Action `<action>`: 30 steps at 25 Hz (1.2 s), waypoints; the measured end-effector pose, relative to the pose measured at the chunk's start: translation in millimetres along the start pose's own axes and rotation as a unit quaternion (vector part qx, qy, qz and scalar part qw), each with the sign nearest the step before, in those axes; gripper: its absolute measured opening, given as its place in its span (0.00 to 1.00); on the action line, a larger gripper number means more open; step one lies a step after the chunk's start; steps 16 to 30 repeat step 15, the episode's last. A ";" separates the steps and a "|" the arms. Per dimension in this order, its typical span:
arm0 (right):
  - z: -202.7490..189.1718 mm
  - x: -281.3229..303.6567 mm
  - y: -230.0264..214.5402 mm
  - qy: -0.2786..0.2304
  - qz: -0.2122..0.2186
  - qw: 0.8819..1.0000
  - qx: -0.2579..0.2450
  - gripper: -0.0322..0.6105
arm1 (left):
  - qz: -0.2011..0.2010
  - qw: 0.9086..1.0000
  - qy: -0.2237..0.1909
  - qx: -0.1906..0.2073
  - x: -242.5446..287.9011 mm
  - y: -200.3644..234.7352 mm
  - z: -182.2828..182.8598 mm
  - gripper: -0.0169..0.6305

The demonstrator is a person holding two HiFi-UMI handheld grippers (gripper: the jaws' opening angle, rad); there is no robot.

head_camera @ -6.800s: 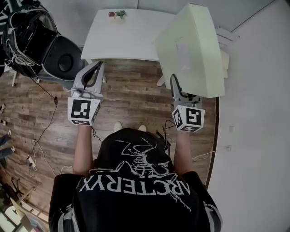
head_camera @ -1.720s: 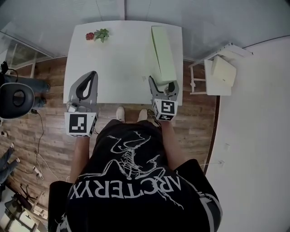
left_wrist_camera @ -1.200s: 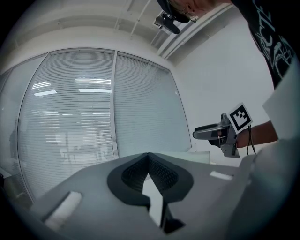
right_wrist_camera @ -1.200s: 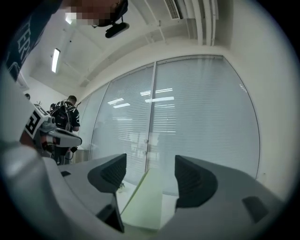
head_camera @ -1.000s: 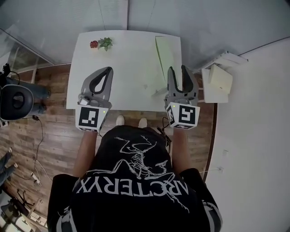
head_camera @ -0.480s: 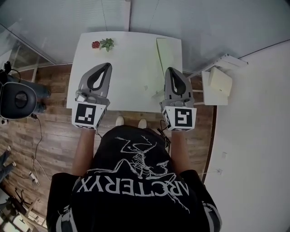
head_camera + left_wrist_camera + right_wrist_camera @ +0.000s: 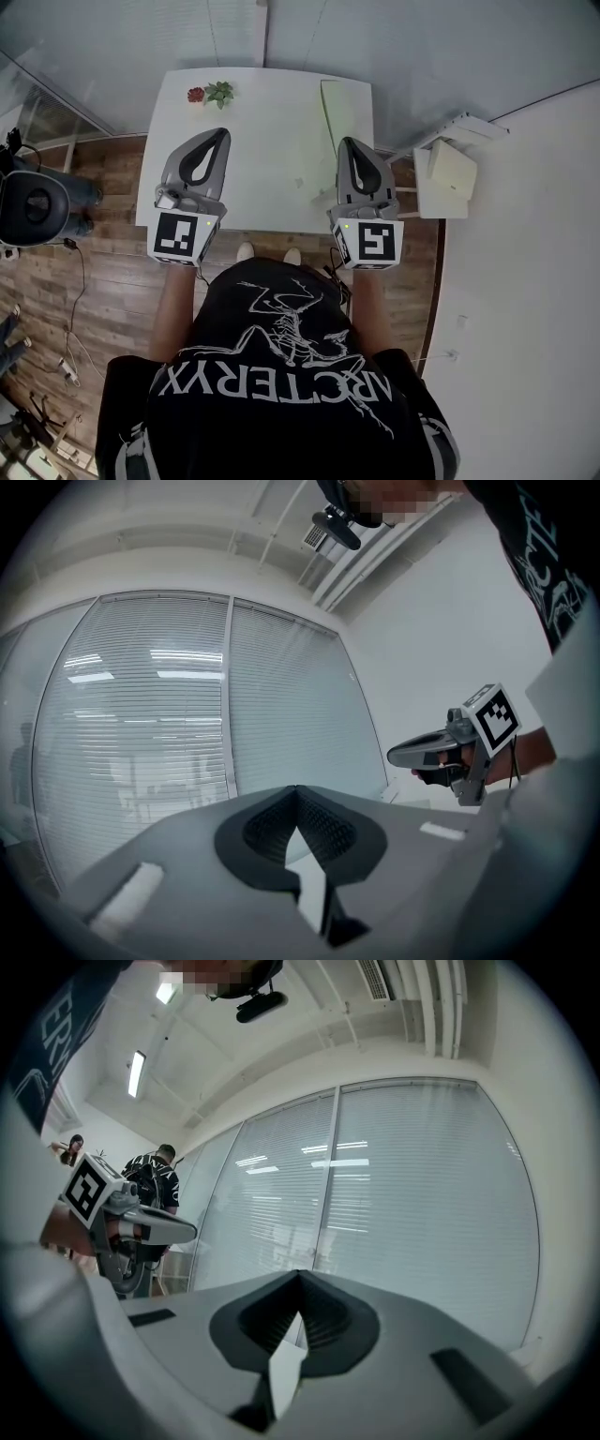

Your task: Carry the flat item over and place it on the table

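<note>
White desk (image 7: 253,131) now carries the pale green flat item (image 7: 347,105), lying at its far right corner. The right gripper (image 7: 351,142), spread wide 1 second ago, has its jaws together and empty, at the item's near end. The left gripper (image 7: 218,134) is closed and empty too, as before.

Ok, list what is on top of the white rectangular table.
A pale green flat panel lies far right; a small red flower with green leaves sits far left. The left gripper and right gripper hide parts of the table.
</note>
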State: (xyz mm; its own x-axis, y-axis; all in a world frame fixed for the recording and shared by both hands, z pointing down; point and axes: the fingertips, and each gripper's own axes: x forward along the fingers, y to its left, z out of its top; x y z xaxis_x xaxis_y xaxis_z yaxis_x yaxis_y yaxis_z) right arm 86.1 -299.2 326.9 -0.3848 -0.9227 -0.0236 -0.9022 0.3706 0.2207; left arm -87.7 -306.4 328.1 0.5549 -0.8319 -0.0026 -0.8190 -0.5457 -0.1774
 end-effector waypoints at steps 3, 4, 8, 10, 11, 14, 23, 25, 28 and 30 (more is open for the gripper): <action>-1.6 -1.3 -2.4 0.002 -0.004 1.000 0.004 0.07 | 0.001 1.000 -0.002 0.001 -1.6 2.3 0.4 0.04; -2.0 -1.7 -3.1 0.002 -0.005 1.000 0.005 0.07 | -0.001 1.000 -0.008 0.009 -1.6 3.0 0.7 0.04; 0.0 -3.1 -5.8 0.000 -0.008 1.000 0.006 0.07 | -0.003 1.000 -0.016 0.018 -1.2 4.5 1.7 0.04; -0.5 -3.3 -7.7 -0.002 -0.009 1.000 0.008 0.07 | -0.002 1.000 -0.015 0.019 -0.6 4.9 1.5 0.04; -1.0 -3.6 -8.4 -0.002 -0.010 1.000 0.008 0.07 | -0.002 1.000 -0.014 0.019 -0.7 4.9 1.1 0.04; -2.6 -4.3 -10.7 0.000 -0.012 1.000 0.009 0.07 | -0.002 1.000 -0.012 0.019 -0.9 4.4 -0.2 0.04; -2.9 -4.6 -11.6 0.001 -0.013 1.000 0.010 0.07 | -0.002 1.000 -0.011 0.019 -0.9 4.2 -0.6 0.04; -2.9 -4.6 -11.6 0.001 -0.013 1.000 0.010 0.07 | -0.002 1.000 -0.011 0.019 -0.9 4.2 -0.6 0.04; -2.9 -4.6 -11.6 0.001 -0.013 1.000 0.010 0.07 | -0.002 1.000 -0.011 0.019 -0.9 4.2 -0.6 0.04; -2.9 -4.6 -11.6 0.001 -0.013 1.000 0.010 0.07 | -0.002 1.000 -0.011 0.019 -0.9 4.2 -0.6 0.04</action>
